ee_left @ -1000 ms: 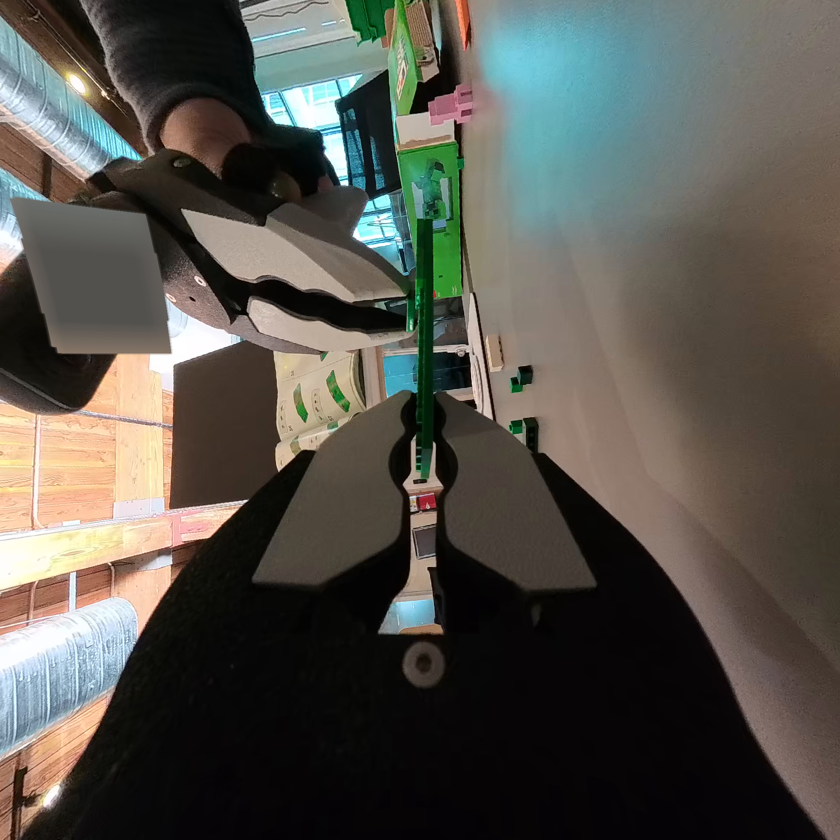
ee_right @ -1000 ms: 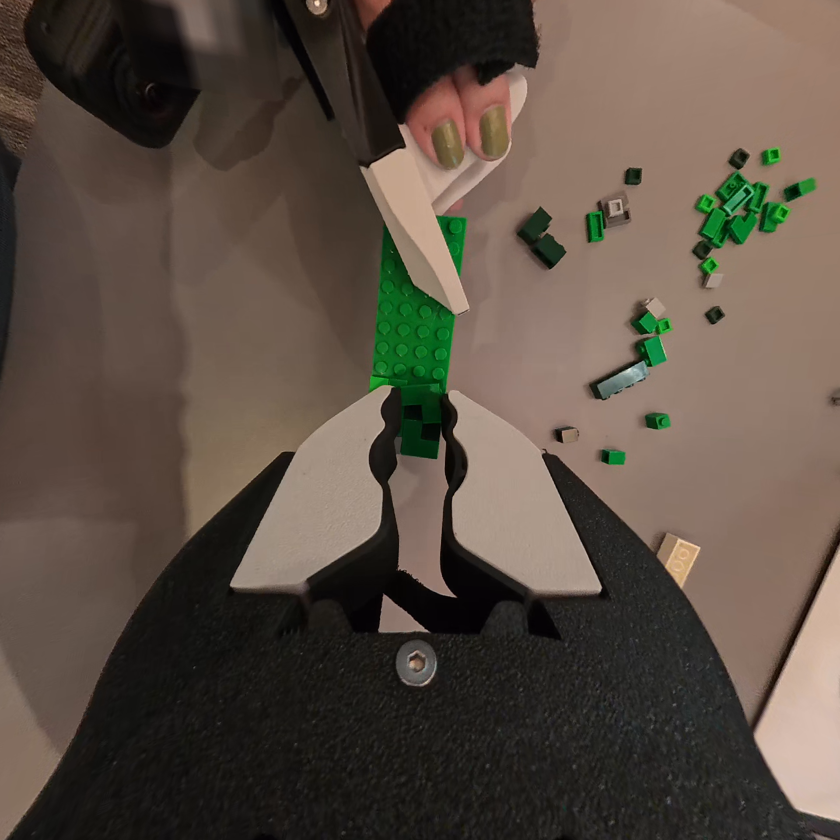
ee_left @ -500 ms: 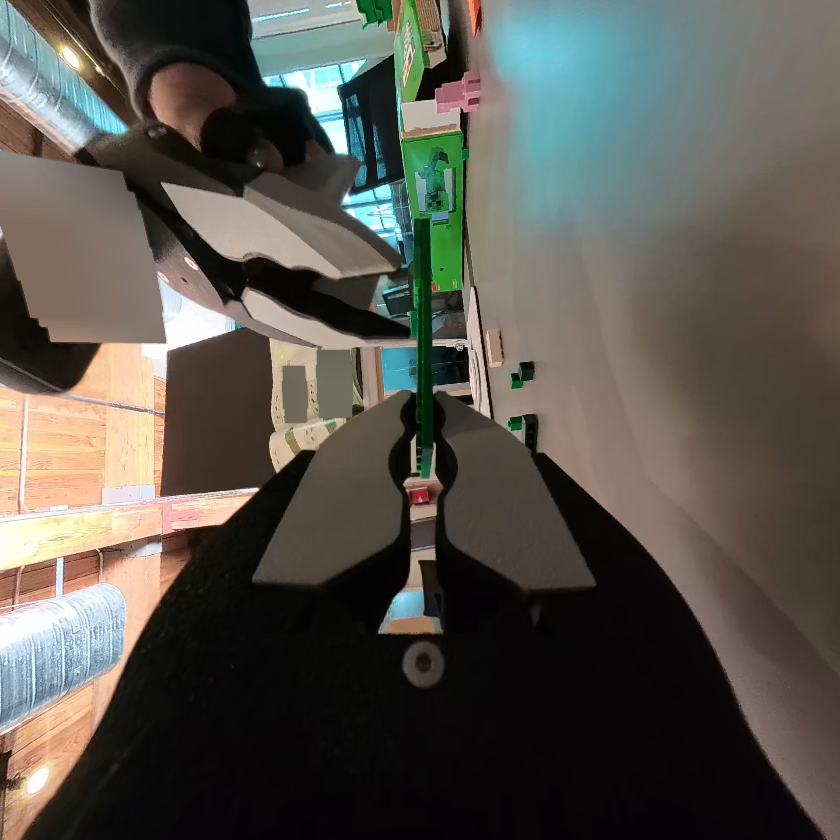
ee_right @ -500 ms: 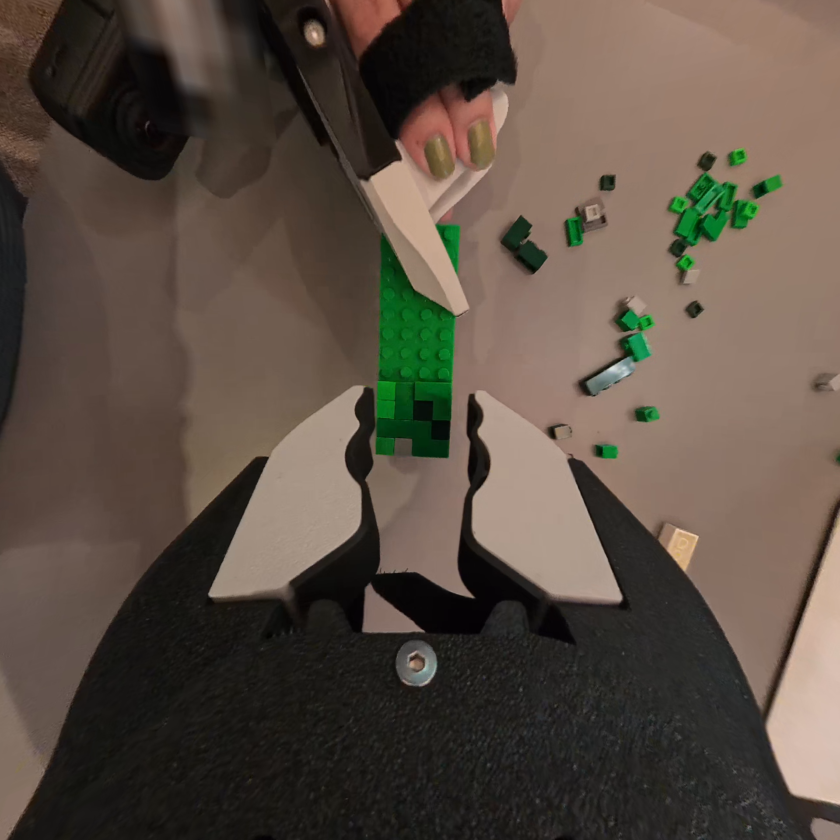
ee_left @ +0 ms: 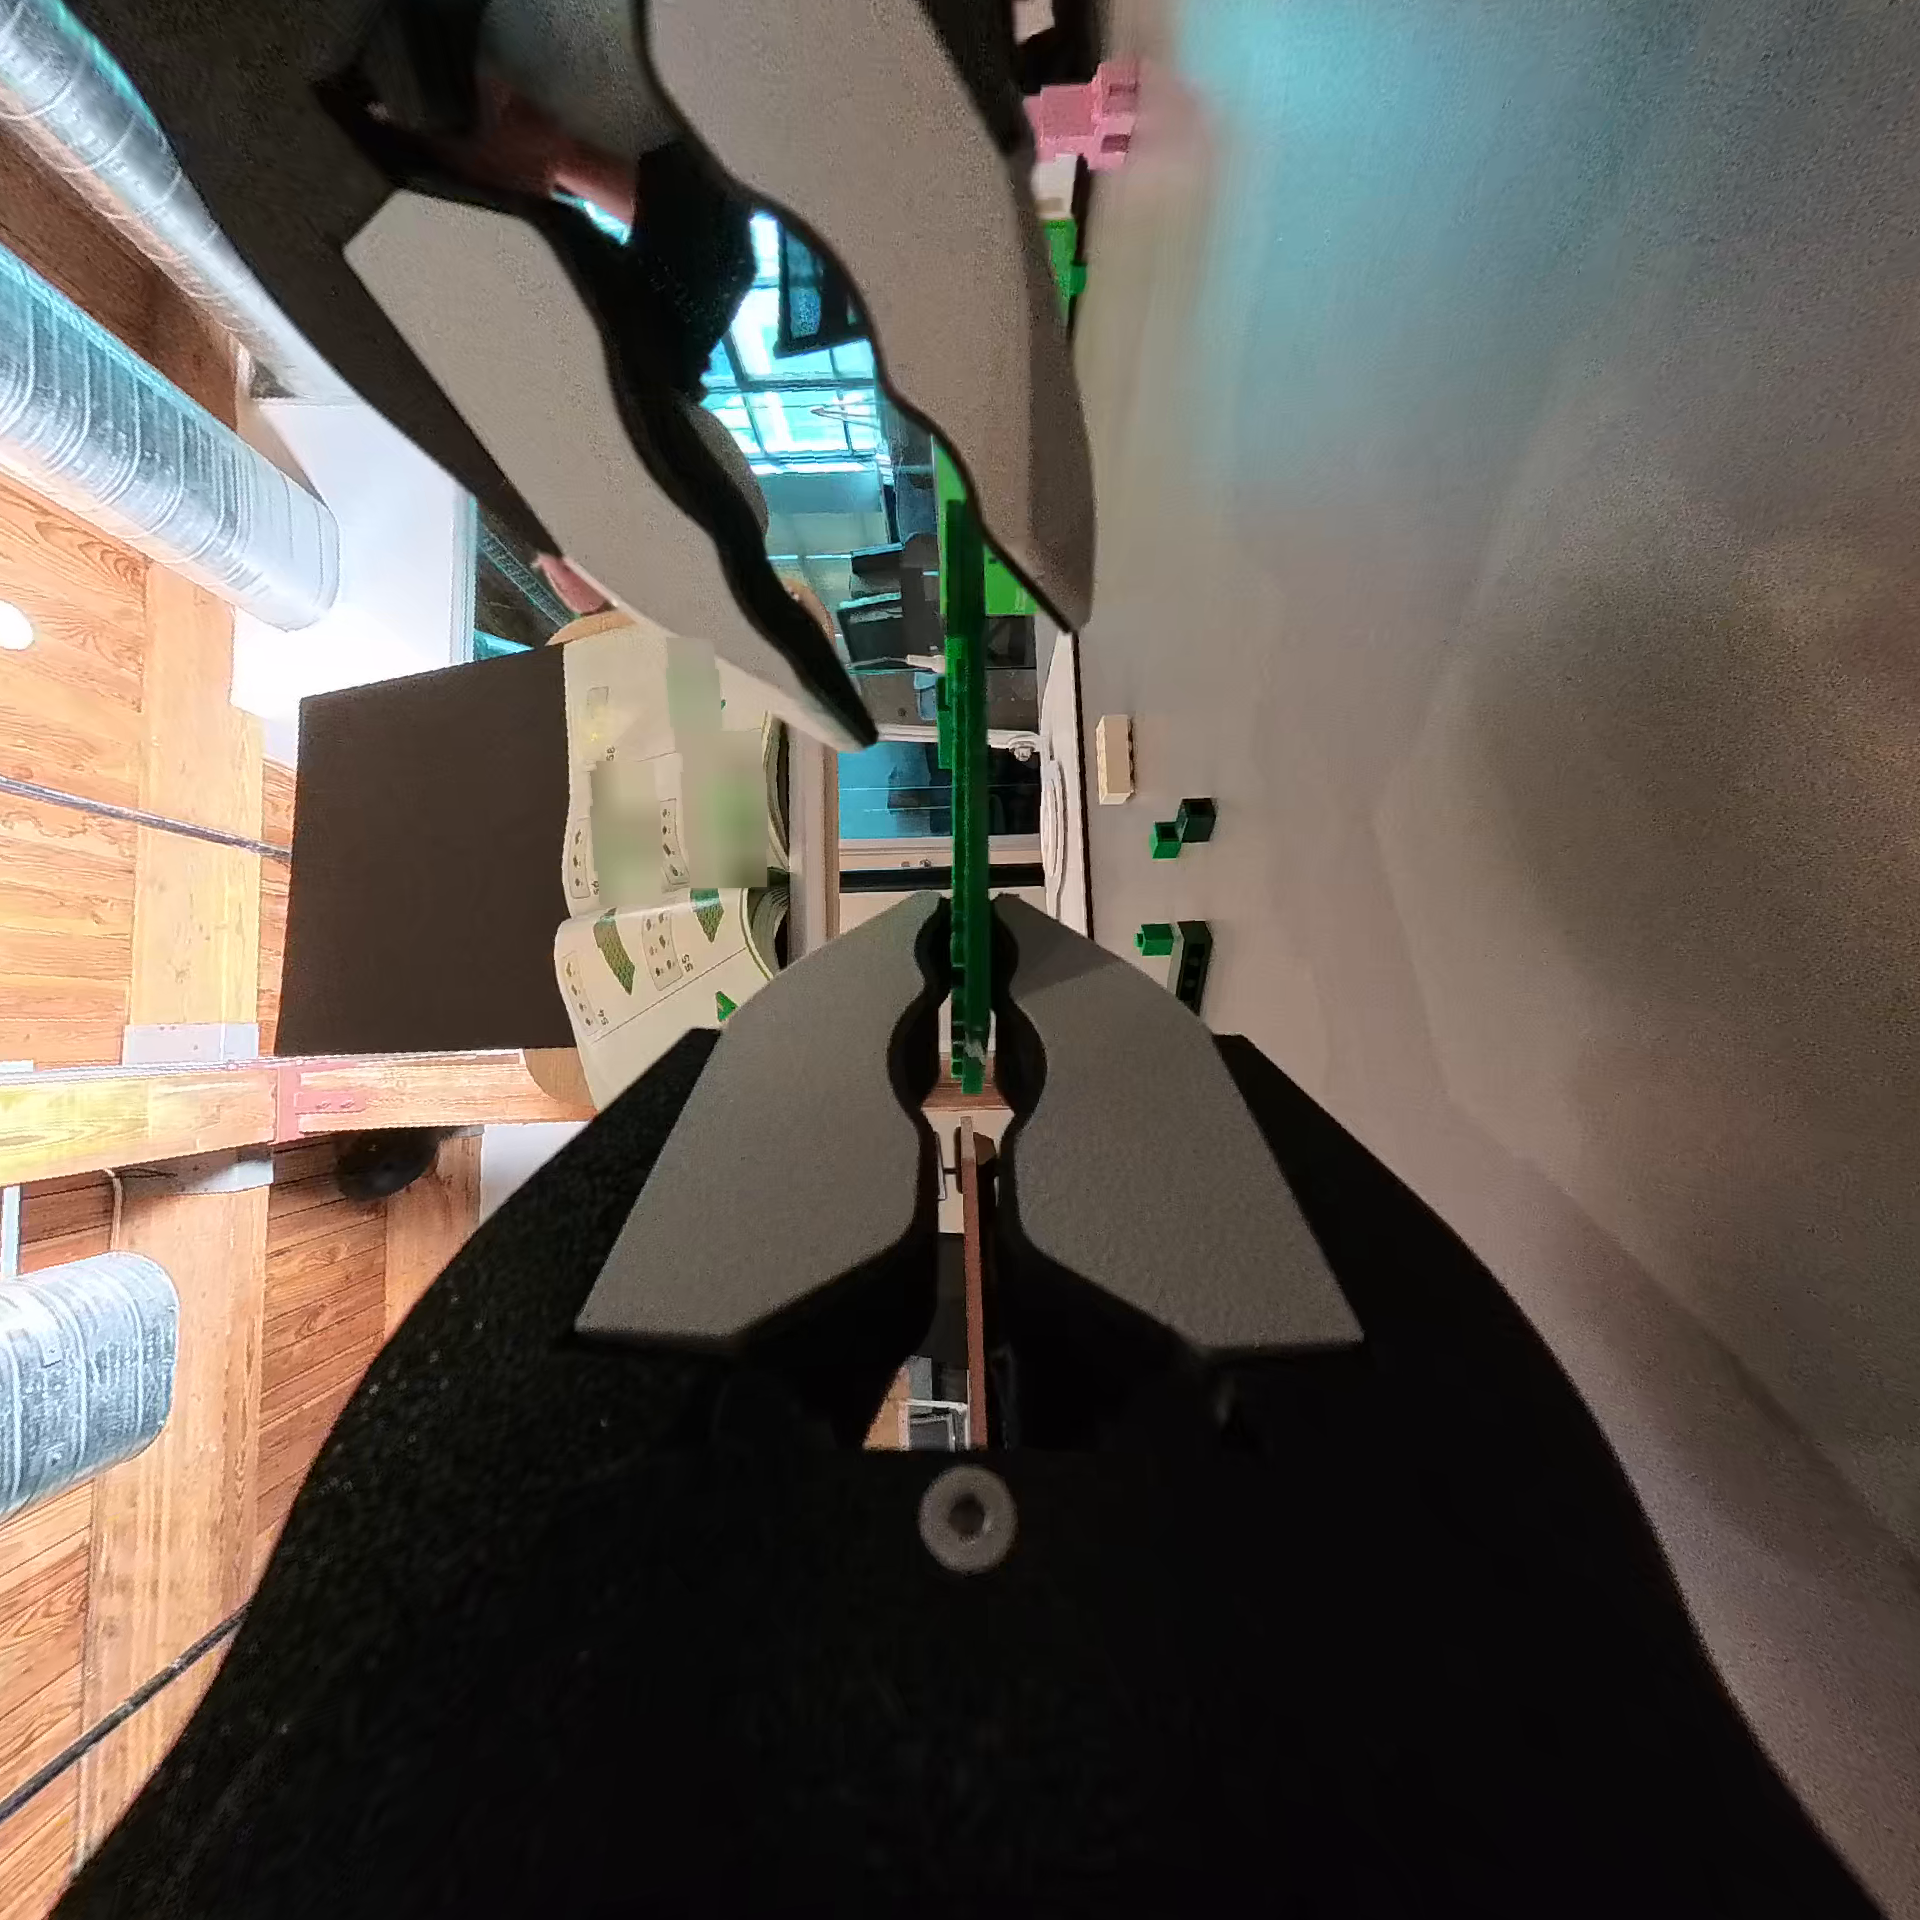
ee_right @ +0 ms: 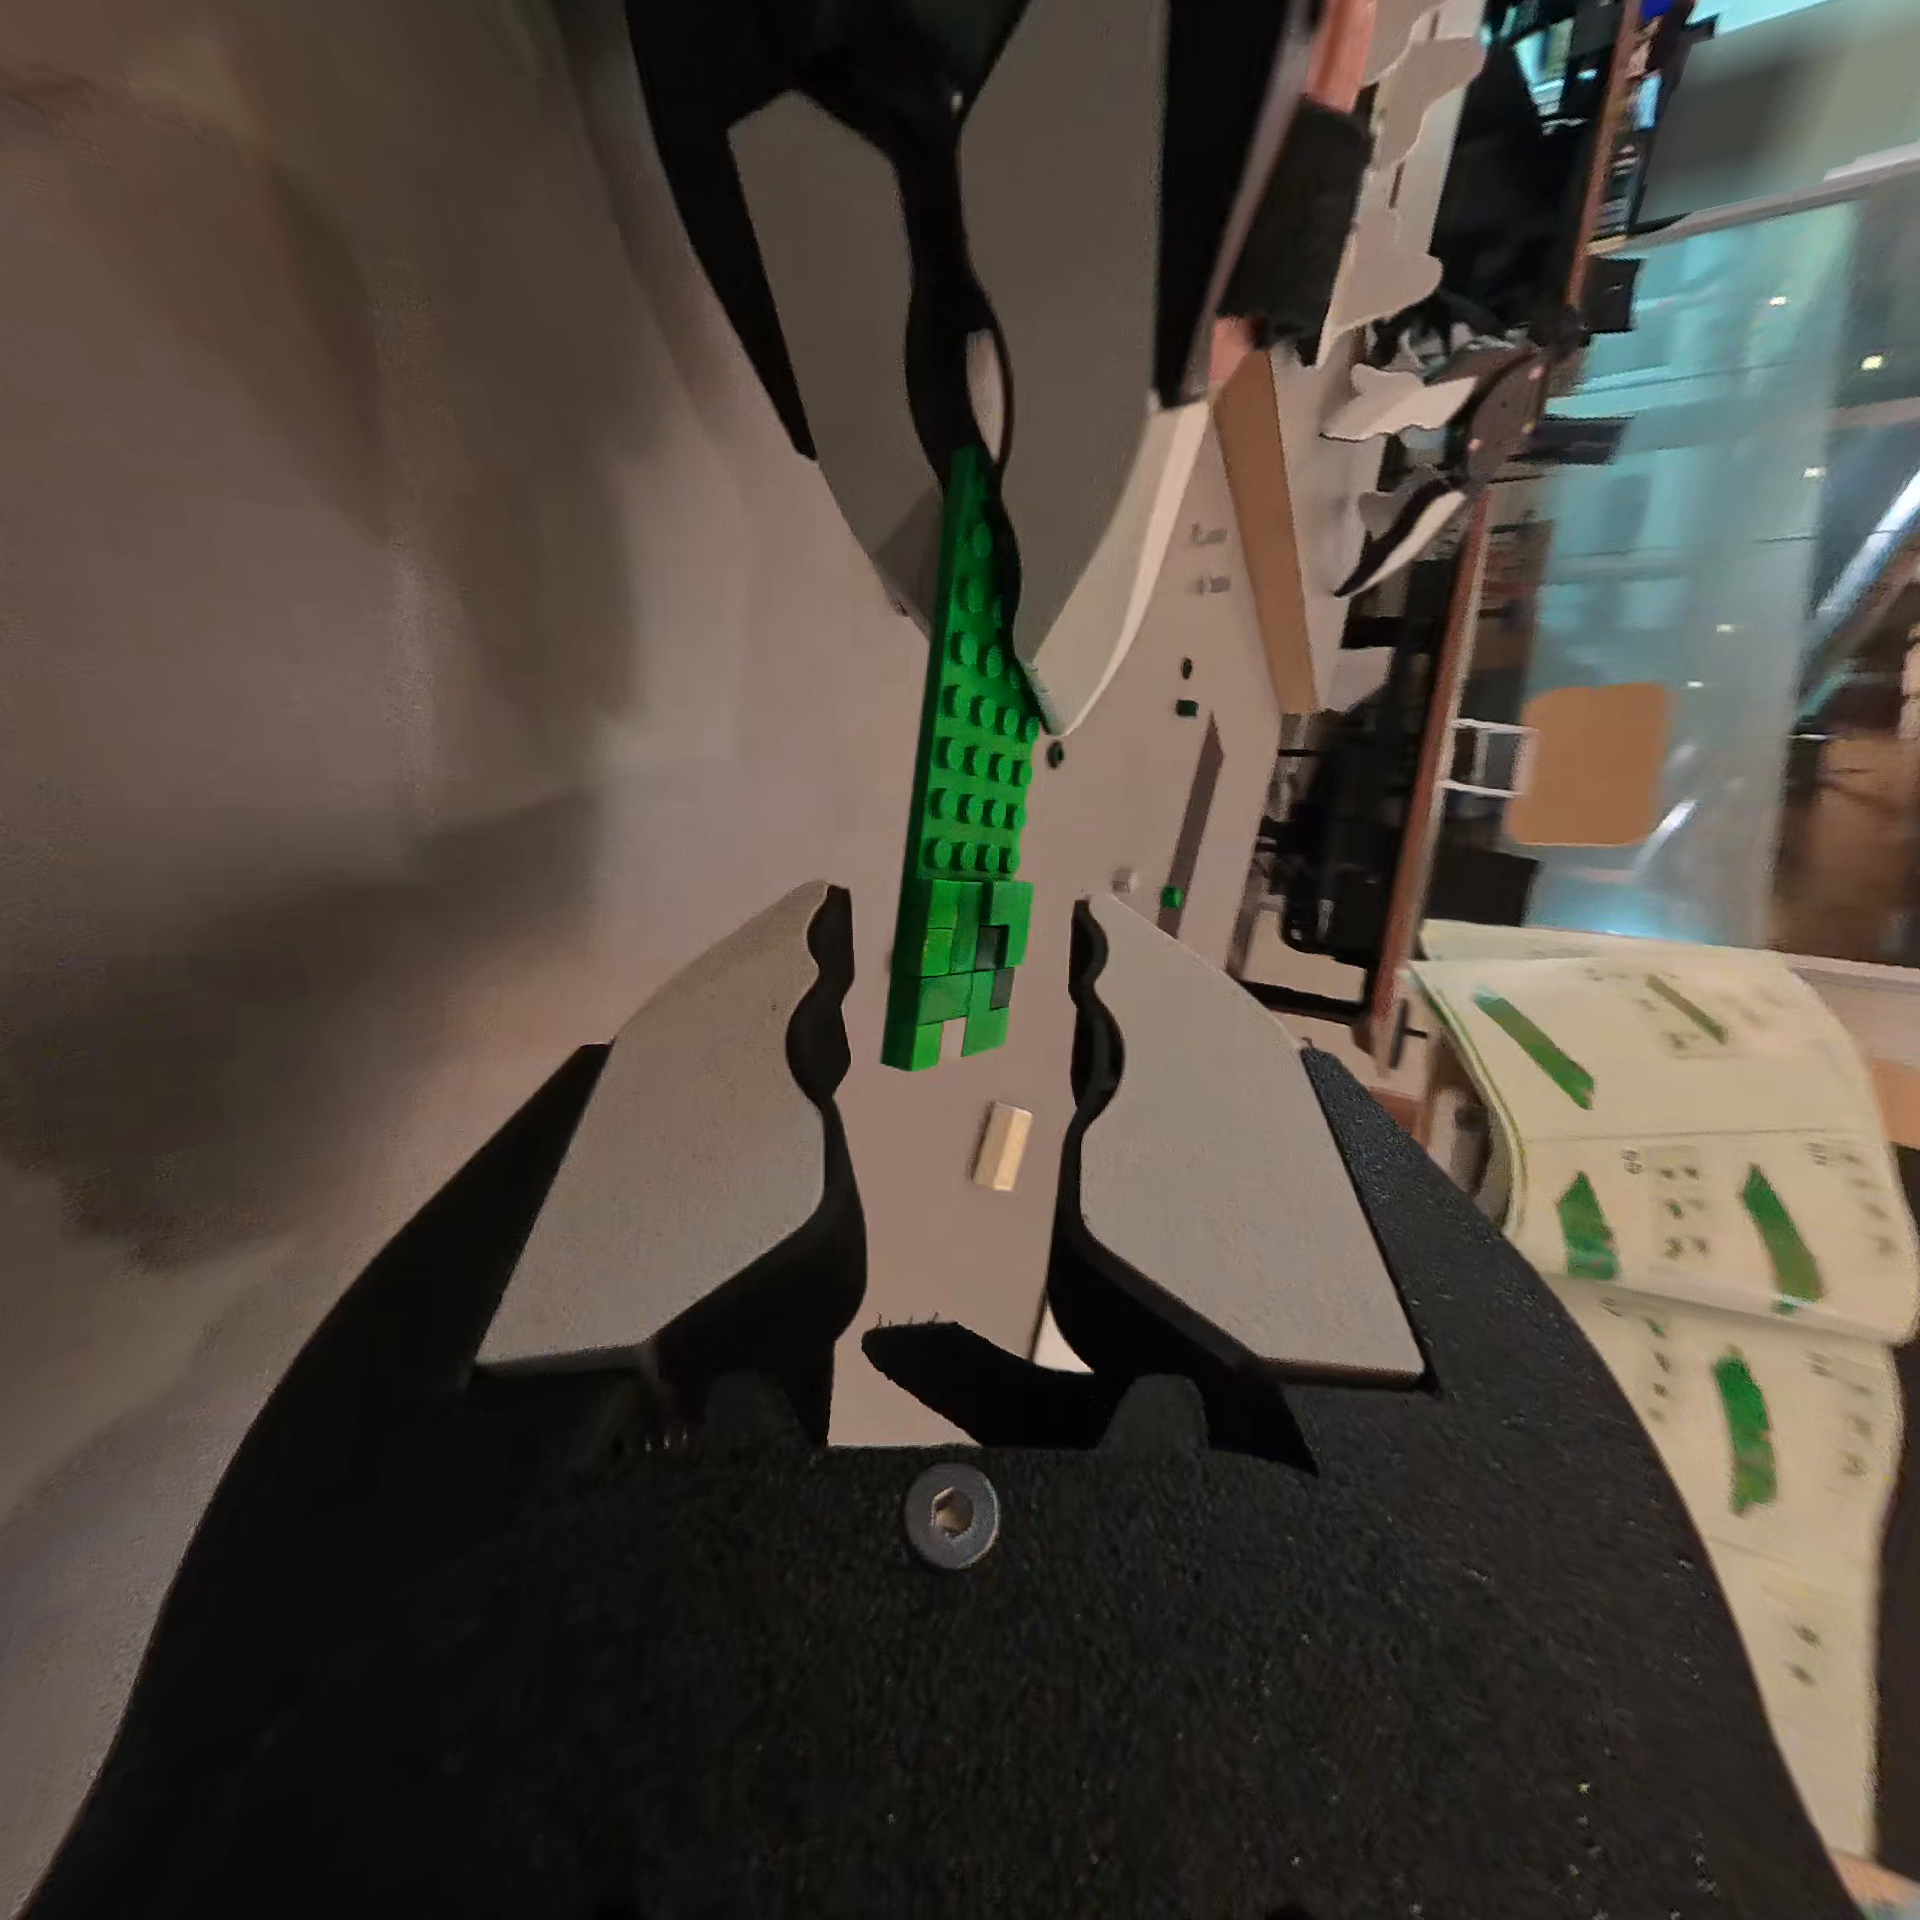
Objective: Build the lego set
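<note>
The left gripper [ee_left: 968,925] was clamped on the edge of a long green plate [ee_left: 971,790], which ran straight out ahead between its fingertips, seen edge-on in the left wrist view. In the right wrist view the same plate [ee_right: 977,727] showed its studded face, with the left gripper [ee_right: 987,457] pinching its far end from above.

The right gripper [ee_right: 961,920] stood open, its fingers well apart and holding nothing. The plate's near end lay just ahead of its tips and between them, without touching either finger [ee_right: 727,1091]. That near end carried a patch of flat green tiles [ee_right: 961,971], light and dark. In the left wrist view the right gripper [ee_left: 966,686] loomed from above, its spread fingers straddling the plate's far part; whether they touched it could not be told.

Beyond the plate, between the right gripper's fingers, a small cream brick [ee_right: 1003,1143] lay on the grey table [ee_right: 364,623]. To the right gripper's right lay an open booklet [ee_right: 1662,1143]. Right of the left gripper's tips, a few green and dark bricks [ee_left: 1179,831] sat on the table [ee_left: 1558,727], close to the cream brick [ee_left: 1115,758]. A pink piece [ee_left: 1086,120] stood far ahead, blurred.
</note>
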### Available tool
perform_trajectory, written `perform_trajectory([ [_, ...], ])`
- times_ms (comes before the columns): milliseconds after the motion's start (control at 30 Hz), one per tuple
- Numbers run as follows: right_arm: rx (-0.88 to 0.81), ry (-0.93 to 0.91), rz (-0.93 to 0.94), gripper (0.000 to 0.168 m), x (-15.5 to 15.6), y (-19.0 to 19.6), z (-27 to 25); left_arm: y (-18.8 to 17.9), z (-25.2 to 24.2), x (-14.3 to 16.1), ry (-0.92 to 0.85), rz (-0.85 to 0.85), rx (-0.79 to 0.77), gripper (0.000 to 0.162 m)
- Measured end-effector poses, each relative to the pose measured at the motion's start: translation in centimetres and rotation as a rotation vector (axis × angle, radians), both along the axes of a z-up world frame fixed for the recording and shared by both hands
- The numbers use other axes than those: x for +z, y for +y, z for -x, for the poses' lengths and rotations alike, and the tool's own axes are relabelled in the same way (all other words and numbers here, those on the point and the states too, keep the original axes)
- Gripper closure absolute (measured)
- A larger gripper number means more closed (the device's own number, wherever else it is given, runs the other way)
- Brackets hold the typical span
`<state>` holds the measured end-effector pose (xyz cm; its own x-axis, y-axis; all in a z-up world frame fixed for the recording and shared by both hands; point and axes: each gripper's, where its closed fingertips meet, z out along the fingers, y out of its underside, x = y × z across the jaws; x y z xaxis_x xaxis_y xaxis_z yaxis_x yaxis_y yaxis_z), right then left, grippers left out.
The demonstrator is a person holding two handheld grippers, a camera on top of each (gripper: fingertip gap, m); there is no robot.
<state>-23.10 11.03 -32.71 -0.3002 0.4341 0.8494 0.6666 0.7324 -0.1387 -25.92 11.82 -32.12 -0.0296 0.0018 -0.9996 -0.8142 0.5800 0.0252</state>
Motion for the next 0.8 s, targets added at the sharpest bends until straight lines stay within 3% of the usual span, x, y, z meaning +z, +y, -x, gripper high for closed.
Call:
perform_trajectory([
  [33, -0.008, 0.004, -0.034, 0.132, -0.16, 0.12, -0.01, -0.01, 0.00, -0.01, 0.000, 0.001, 0.000, 0.158],
  [567, 0.037, -0.010, -0.325, 0.160, 0.62, 0.82, -0.11, -0.60, -0.36, 0.13, 0.028, -0.032, -0.015, 0.156],
  [800, 0.084, -0.037, -0.279, 0.161, 0.25, 0.54, -0.50, -1.00, -0.92, -0.46, 0.064, -0.029, -0.041, 0.154],
])
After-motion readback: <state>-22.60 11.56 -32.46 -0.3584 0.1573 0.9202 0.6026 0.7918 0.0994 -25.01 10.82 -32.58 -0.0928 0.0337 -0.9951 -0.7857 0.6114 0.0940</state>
